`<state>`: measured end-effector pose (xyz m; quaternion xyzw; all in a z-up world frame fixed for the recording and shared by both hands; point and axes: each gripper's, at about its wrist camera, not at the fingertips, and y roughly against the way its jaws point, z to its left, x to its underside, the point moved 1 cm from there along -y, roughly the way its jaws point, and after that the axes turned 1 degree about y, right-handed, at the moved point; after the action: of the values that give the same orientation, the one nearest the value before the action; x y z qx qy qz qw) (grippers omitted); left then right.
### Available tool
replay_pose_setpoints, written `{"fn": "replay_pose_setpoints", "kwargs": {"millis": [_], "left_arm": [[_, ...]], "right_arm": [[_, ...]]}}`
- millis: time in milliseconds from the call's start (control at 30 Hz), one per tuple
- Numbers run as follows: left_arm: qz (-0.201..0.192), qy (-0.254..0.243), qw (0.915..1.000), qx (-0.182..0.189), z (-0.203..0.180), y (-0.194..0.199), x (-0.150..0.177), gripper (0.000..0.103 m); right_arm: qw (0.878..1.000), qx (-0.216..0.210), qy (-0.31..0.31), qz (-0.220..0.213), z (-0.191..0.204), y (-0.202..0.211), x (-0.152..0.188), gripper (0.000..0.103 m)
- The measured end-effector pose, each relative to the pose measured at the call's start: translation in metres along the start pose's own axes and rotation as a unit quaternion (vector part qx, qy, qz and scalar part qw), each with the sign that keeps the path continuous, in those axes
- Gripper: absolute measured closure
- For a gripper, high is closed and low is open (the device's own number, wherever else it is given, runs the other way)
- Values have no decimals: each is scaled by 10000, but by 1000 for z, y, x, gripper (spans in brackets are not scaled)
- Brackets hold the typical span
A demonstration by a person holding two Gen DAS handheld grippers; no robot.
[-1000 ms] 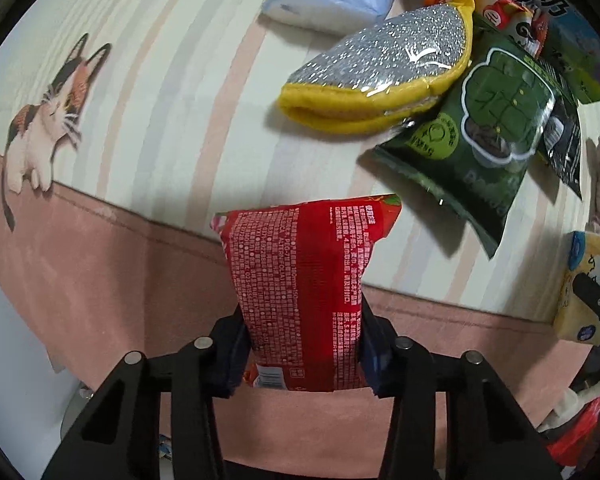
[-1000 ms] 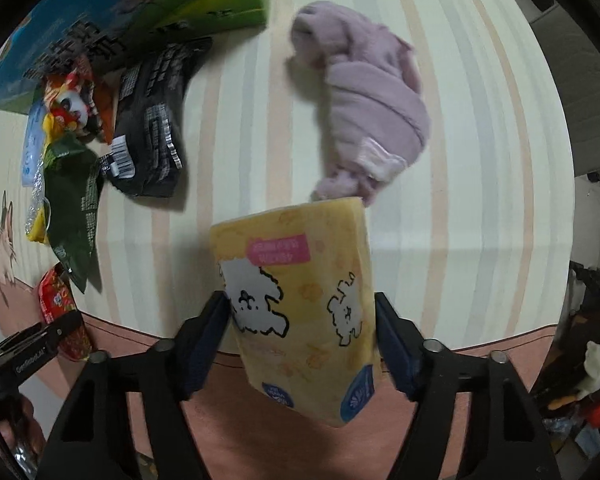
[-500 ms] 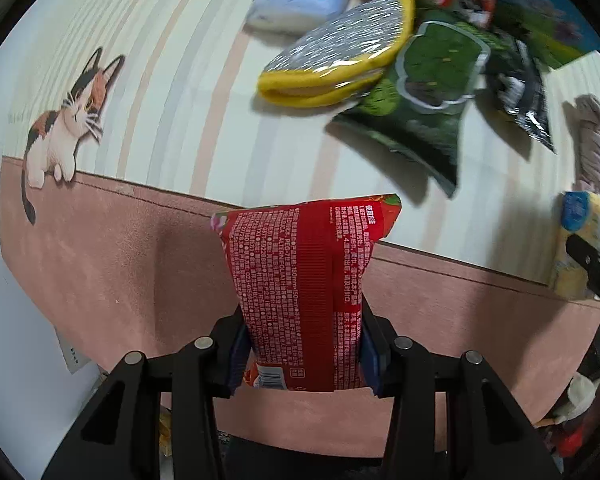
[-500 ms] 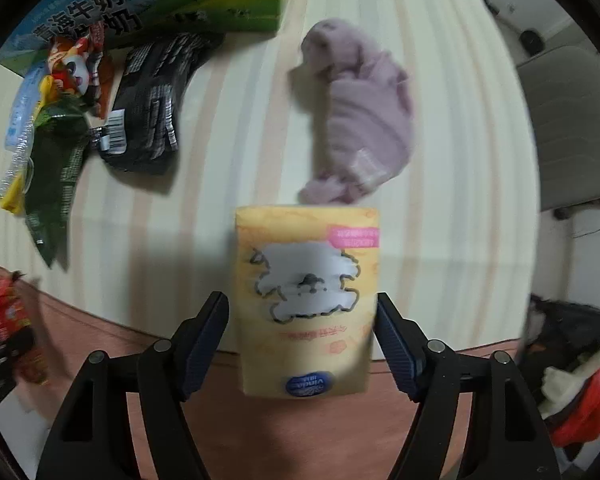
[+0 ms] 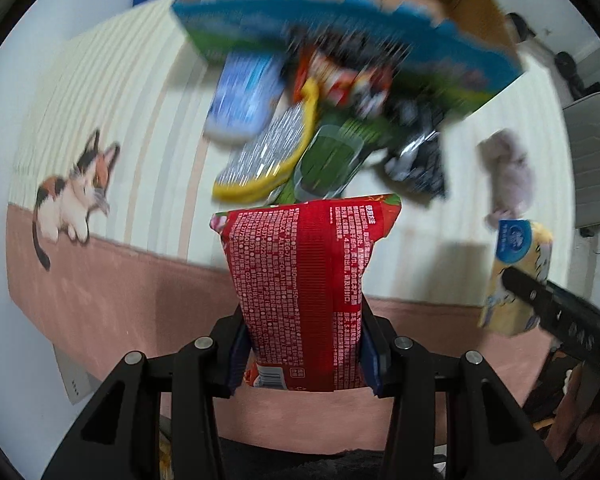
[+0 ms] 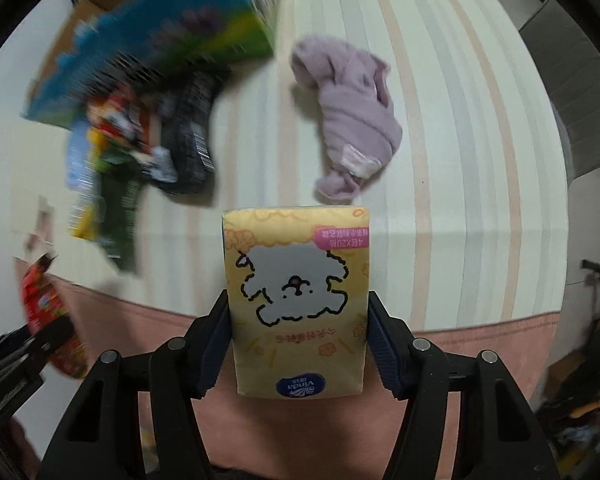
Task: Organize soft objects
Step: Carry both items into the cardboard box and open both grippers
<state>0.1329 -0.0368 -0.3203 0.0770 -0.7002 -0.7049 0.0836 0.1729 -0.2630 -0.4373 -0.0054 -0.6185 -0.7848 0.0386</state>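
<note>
Behind the packets, cardboard box [image 5: 472, 8] stands open, contents unseen. Left gripper [image 5: 304, 344] clamps red packet [image 5: 304, 280]; right gripper [image 6: 298, 344] clamps yellow tissue pack [image 6: 298, 300].

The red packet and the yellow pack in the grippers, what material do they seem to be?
Red packet: probably glossy plastic film, judging by its crimped centre seam and sheen. Yellow pack: likely smooth, thin plastic wrap over soft tissues; contents unseen.

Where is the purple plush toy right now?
In the right wrist view, the purple plush toy lies on the striped tablecloth, just beyond the yellow tissue pack, right of the black snack bag.
</note>
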Motion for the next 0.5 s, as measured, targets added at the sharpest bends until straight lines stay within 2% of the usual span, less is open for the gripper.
{"fn": "replay_pose_setpoints", "kwargs": {"millis": [133, 200, 233, 333, 400, 500], "left_arm": [[-233, -184, 9989, 352, -18, 45, -10, 61], [-291, -294, 9979, 499, -10, 55, -57, 61], [-341, -384, 9971, 558, -14, 66, -69, 61], [-514, -578, 9951, 621, -15, 85, -137, 61], [-588, -681, 9940, 621, -18, 50, -198, 61], [-530, -791, 9933, 653, -19, 38, -262, 61]], "right_arm": [[9979, -458, 35, -467, 21, 71, -13, 38], [9959, -582, 115, -685, 30, 101, -25, 38], [9947, -623, 183, -802, 38, 119, -34, 38], [9919, -701, 286, -1017, 76, 145, -77, 38], [9904, -605, 380, -1186, 92, 160, -109, 38], [9899, -397, 358, -1310, 110, 168, -155, 38]]}}
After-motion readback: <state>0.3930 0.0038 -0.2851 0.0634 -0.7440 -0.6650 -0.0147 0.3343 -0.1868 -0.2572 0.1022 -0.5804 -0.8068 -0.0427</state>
